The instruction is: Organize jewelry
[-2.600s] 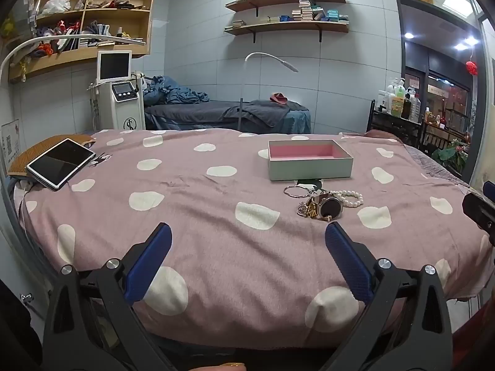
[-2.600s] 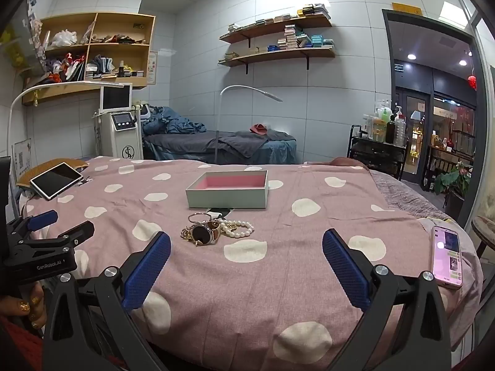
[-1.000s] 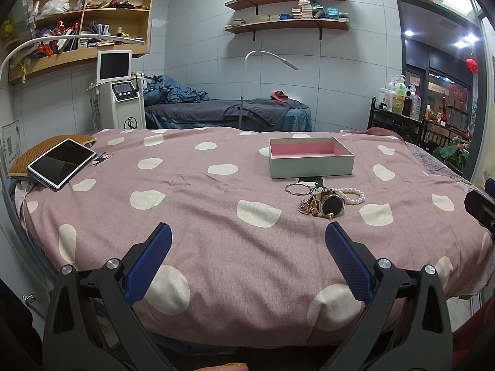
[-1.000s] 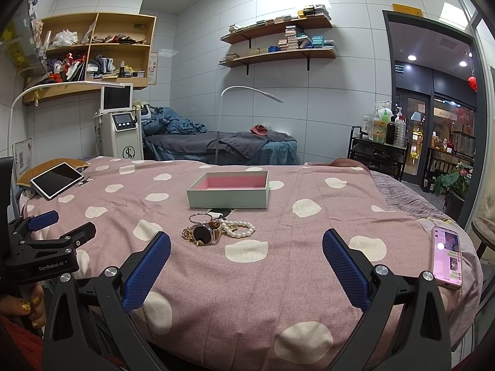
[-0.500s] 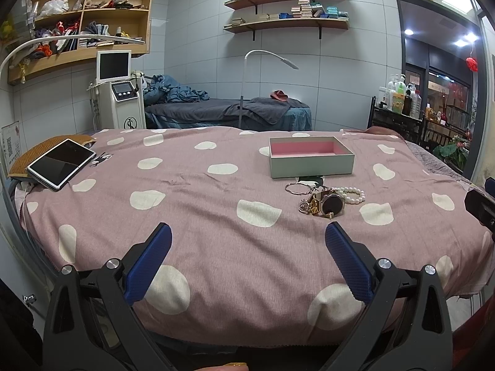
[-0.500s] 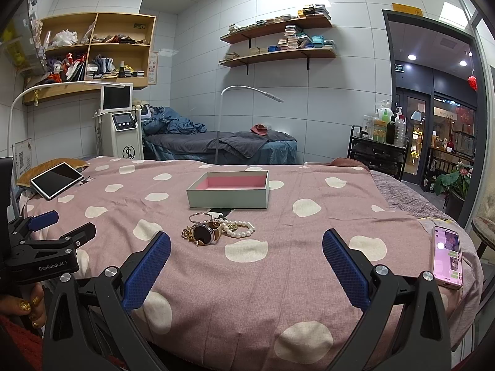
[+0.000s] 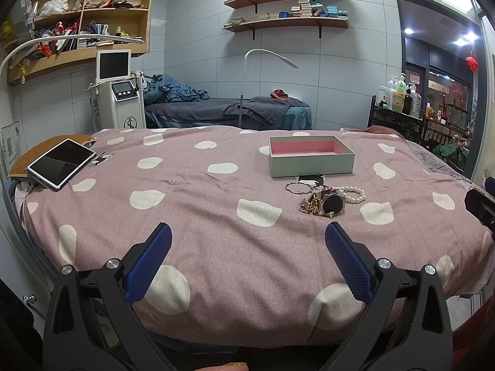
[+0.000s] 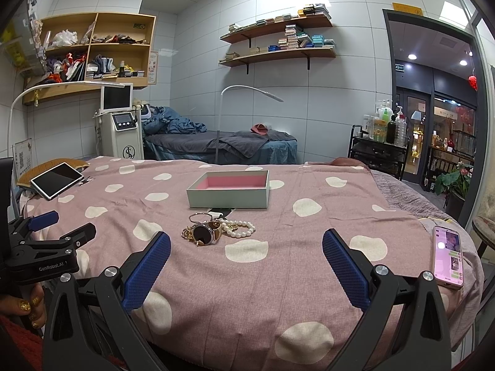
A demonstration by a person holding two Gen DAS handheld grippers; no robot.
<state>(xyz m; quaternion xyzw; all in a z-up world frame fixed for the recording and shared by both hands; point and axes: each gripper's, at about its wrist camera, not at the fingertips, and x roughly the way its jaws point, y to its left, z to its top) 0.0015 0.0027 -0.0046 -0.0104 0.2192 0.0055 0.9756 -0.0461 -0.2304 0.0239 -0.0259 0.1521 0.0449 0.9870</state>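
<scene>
Hovering with both the left gripper [image 7: 247, 256] and right gripper [image 8: 246, 262] spread empty, I fear the tangled watch [image 8: 204, 234] dragging the pearl bracelet [image 8: 239, 228] along.

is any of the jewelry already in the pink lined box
No, the box shows only bare pink lining, while the watch, pearl bracelet and ring lie on the bedspread before it.

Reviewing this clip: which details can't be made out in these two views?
- Jewelry pile: pieces overlap and are small in both views; beyond the watch, pearl bracelet and ring, no count.
- Box floor: near wall hides part of it.
- Right gripper: cut off by the left view's edge.
- Phone screen: too small to read.
</scene>
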